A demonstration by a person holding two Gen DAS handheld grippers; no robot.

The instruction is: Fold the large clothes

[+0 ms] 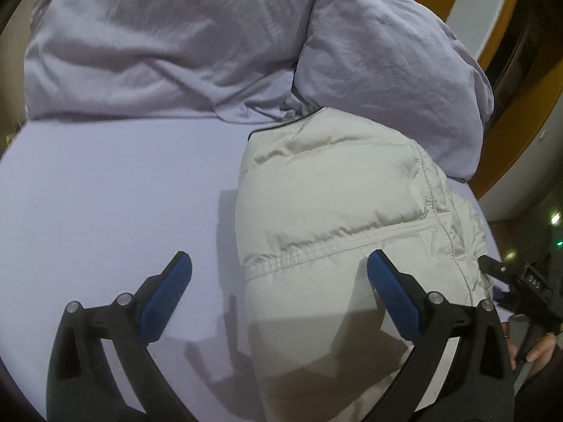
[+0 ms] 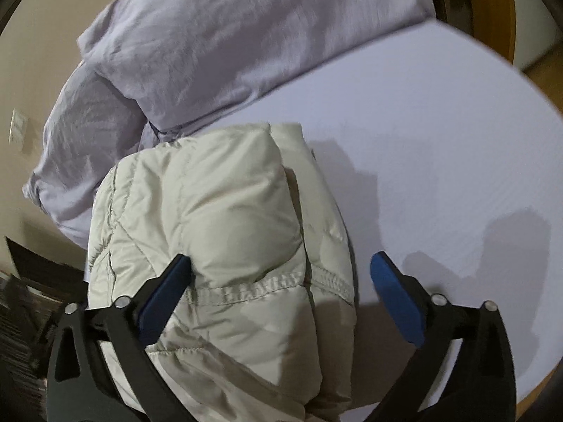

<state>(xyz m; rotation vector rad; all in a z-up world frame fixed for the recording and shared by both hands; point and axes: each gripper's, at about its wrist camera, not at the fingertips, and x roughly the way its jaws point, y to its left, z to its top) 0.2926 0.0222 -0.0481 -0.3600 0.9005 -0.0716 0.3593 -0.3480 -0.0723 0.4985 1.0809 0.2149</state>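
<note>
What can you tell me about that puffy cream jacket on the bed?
The jacket is a cream, slightly shiny quilted puffer with stitched seams and a gathered elastic hem. It lies folded into a thick bundle on the lilac sheet, its far end against the crumpled lilac duvet. A dark trim edge shows at that end. Both grippers, left and right, hang open over it; whether a finger brushes it is unclear.

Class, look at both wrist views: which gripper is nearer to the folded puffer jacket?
Right. The right gripper hangs open directly over the jacket; the left gripper straddles its edge, half over bare sheet.
</note>
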